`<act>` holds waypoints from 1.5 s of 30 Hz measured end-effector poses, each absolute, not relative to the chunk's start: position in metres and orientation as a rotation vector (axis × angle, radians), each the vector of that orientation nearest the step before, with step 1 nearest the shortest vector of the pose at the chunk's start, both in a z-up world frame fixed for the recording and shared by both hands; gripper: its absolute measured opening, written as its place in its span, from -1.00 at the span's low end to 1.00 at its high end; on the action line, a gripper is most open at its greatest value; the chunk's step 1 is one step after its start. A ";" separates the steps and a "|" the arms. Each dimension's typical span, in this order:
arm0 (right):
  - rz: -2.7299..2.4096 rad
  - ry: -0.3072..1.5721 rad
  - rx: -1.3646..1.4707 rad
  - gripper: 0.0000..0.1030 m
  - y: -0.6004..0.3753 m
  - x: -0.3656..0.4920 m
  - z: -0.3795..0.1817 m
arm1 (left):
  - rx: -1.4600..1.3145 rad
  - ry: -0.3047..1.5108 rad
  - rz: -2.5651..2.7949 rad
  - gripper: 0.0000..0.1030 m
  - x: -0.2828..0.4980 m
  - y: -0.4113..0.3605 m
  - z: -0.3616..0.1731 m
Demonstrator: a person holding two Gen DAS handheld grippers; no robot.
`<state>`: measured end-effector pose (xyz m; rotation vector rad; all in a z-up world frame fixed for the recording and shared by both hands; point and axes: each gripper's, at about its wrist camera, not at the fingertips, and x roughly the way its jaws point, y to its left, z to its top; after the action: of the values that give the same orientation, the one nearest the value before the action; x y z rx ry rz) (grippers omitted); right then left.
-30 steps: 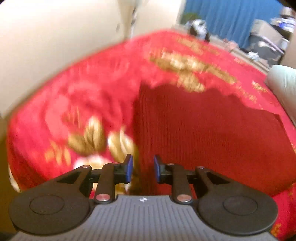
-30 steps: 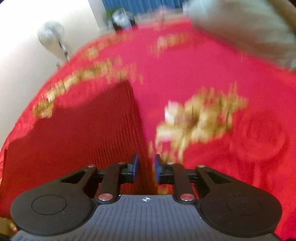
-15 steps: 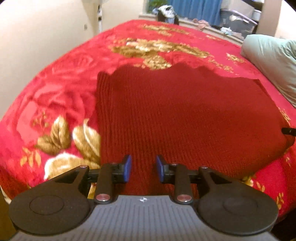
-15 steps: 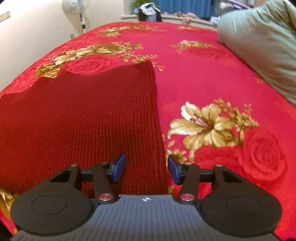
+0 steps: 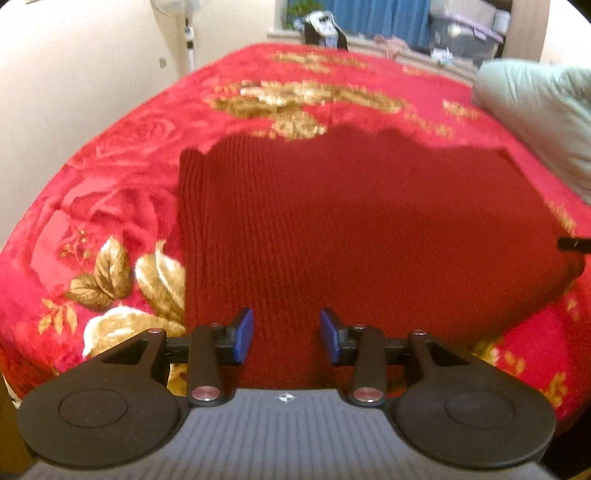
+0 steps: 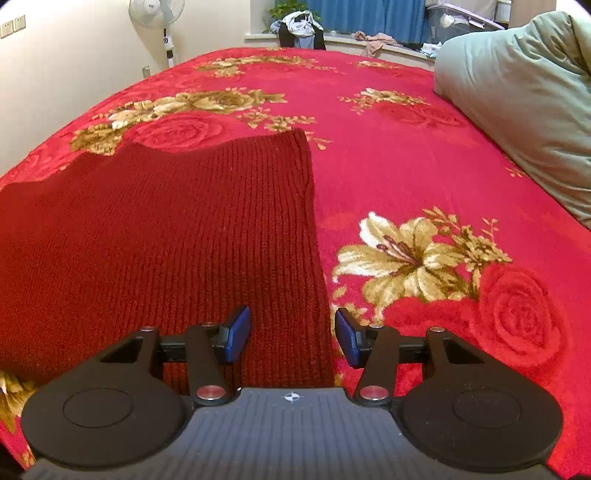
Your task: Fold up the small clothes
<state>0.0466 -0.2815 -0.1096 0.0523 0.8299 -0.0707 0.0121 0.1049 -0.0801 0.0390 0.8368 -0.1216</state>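
Jaws of our left gripper (image 5: pixel 286 335) were opening, right gripper (image 6: pixel 292 336) already wider than earlier; sweater (image 5: pixel 351 229) ahead unheld, so we judged a fold released.

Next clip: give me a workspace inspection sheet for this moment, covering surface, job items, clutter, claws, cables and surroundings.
Surface: bed under a red floral blanket.
Job's things: one dark red knit garment lying flat on the blanket, right edge straight.
Clutter: grey-green duvet bunched at the far right of the bed.
Claws: left claw opening over the garment's near edge, pads not pressing on the knit; right claw open, straddling the garment's near right edge.
Cables: nothing seen.
Surroundings: standing fan by the cream wall, blue curtains, clothes piled on the sill, storage box.
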 end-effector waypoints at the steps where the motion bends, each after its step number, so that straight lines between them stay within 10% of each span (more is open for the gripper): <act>1: -0.070 0.821 0.056 0.02 -0.282 0.046 -0.108 | 0.027 0.822 -0.126 -0.13 0.008 0.103 -0.076; 39: -0.011 0.681 0.204 0.02 -0.296 0.052 -0.062 | -0.818 0.819 0.274 0.28 -0.011 0.127 -0.121; 45: -0.051 0.670 0.229 0.02 -0.307 0.052 -0.061 | -0.768 0.792 0.327 -0.67 -0.007 0.127 -0.111</act>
<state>0.0520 -0.3073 -0.0608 0.2293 0.6697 -0.0510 -0.0068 0.1270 -0.1105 -0.7683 0.7919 0.3268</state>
